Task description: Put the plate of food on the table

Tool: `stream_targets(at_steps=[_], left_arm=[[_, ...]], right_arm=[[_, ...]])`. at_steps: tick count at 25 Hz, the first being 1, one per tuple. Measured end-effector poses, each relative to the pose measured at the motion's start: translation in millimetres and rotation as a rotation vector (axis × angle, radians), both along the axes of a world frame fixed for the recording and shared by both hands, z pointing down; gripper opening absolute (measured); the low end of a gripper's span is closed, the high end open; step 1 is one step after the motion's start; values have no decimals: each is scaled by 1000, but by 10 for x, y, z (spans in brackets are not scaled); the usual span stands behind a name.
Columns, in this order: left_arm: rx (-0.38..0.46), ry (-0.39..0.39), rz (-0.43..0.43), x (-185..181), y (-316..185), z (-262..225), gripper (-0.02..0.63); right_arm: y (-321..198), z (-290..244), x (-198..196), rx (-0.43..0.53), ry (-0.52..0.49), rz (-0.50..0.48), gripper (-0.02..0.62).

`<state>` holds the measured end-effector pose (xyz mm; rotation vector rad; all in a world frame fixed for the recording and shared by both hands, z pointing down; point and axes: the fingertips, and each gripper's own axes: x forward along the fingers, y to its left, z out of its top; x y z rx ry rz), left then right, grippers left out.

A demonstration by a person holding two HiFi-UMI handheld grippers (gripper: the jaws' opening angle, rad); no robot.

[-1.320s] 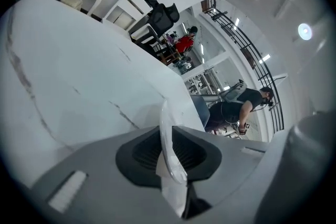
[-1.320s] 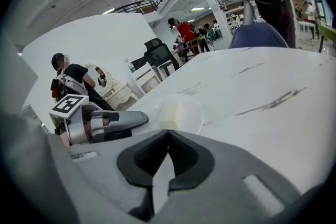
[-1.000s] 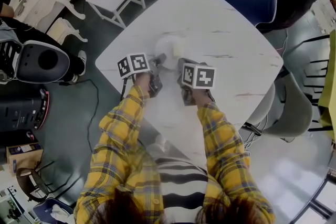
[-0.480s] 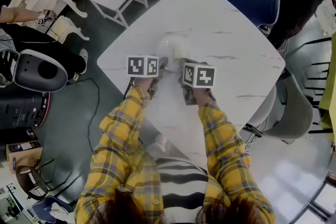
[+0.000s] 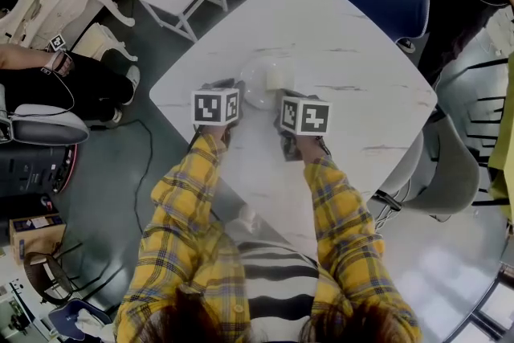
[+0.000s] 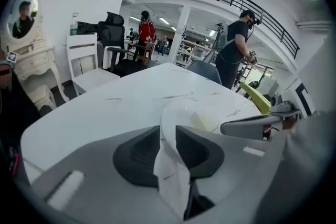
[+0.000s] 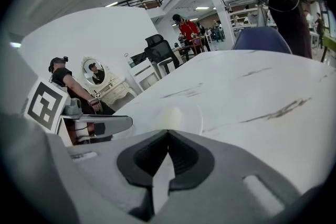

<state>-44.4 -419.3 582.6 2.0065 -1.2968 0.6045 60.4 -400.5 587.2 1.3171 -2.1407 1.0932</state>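
- The round white plate (image 5: pixel 255 70) with its pale yellowish block of food (image 5: pixel 275 79) lies flat on the white marble-patterned table (image 5: pixel 353 52), towards the table's near-left edge. I judge the setting-down done and the step in hand to be a clean letting-go.
- The left gripper (image 6: pixel 168 134) has the plate's left rim running between its fingers. They stand narrow and are closing, but I see no clear pinch on the rim.
- The right gripper (image 7: pixel 167 136) has its fingers together and empty, with the tips just beside the plate's near rim.
- To do this well, the left fingers should clear the rim before they meet. Draw that gripper straight out to the left, level with the table, so neither finger catches on the rim.
- A lift or twist on the way out could tip the plate or slide the food, so a low, flat pull looks safer.
- The plate sits near the table's edge on the left gripper's side, so dragging it that way is the main risk. The closed right gripper could steady the near rim if the plate begins to move.
- After that, the right gripper need only back off towards the near side.
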Motion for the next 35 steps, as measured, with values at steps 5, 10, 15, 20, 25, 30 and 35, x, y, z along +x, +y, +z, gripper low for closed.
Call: stream_targets(at_steps=[5, 10, 15, 20, 25, 30, 35], left_arm=[[77, 40, -42, 8, 55, -173, 43], [95, 133, -58, 92, 135, -254, 3], [104, 206, -53, 219, 232, -304, 3], [113, 290, -55, 311, 341, -375, 3], [122, 304, -31, 335, 477, -438, 3], [139, 321, -21, 328, 623, -536, 3], [171, 348, -4, 374, 833, -693, 3]], right_arm=[[18, -51, -7, 17, 0, 1, -3], [53, -137, 13, 33, -3, 9, -3], [92, -248, 7, 59, -21, 11, -3], [172, -313, 20, 74, -37, 23, -3], [268, -416, 34, 85, -71, 54, -3], [379, -563, 62, 119, -91, 78, -3], [567, -783, 74, 192, -112, 96, -3]])
